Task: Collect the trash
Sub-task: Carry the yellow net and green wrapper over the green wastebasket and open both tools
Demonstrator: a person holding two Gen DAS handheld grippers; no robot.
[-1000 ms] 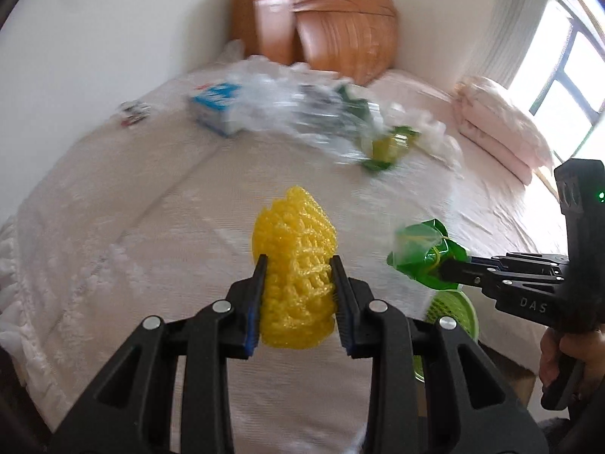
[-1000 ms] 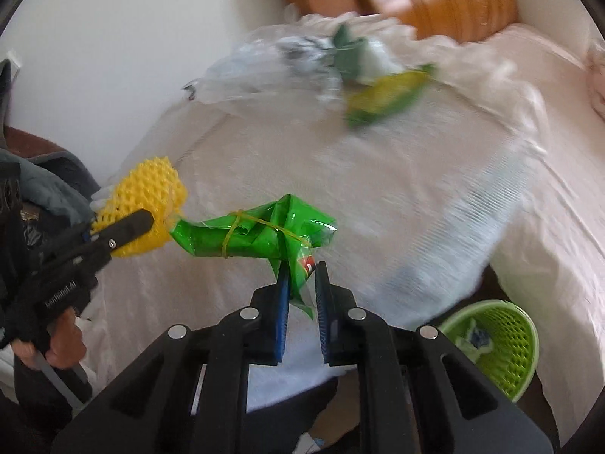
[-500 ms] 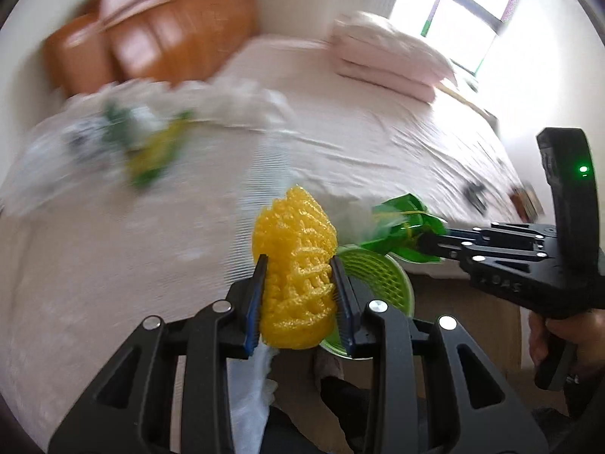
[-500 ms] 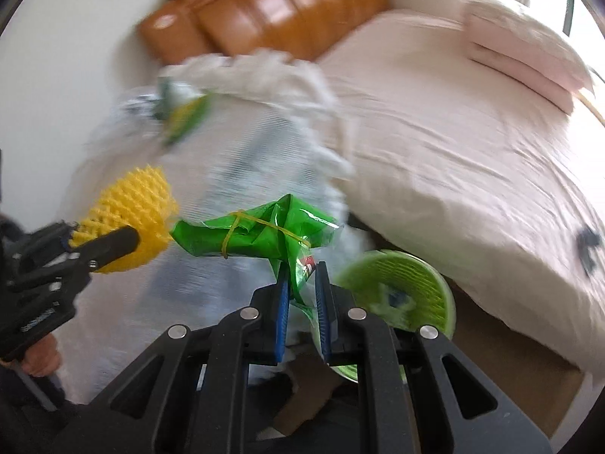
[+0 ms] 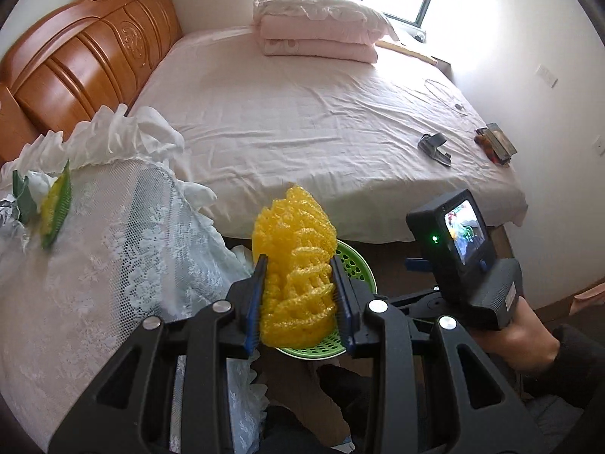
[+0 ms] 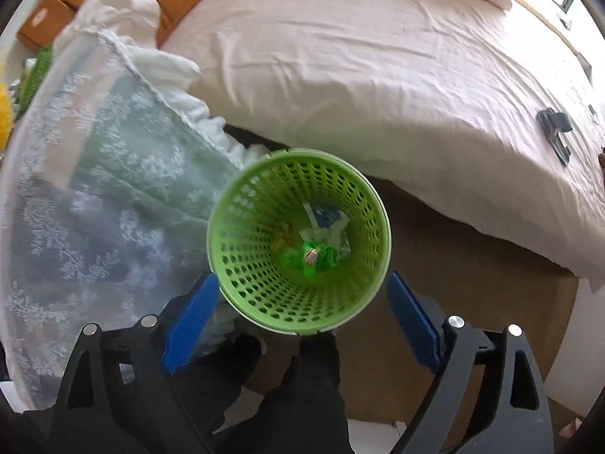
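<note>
A person stands between a lace-covered desk (image 5: 113,249) and a bed (image 5: 302,113), a two-finger tool in each hand. The left tool (image 5: 298,295) pinches a yellow foam net (image 5: 295,265) between its blue pads, holding it above the near rim of a green mesh basket (image 6: 298,238) on the floor. The right tool (image 6: 298,317) points almost straight down over that basket, its jaws opening wide with nothing between them. A green wrapper bound with a rubber band (image 6: 312,257) shows blurred inside the basket, among a few pale scraps at the bottom. More trash, a yellow-and-green packet (image 5: 56,204) beside crumpled plastic, lies on the desk at far left. The person's right hand (image 5: 522,336), in a dark sleeve, grips the right tool's handle, whose small screen glows beside a green light. On the bed, folded pink bedding (image 5: 321,22) is stacked near the window, and small dark objects lie at its right edge. A carved wooden headboard (image 5: 87,49) stands at left.
</note>
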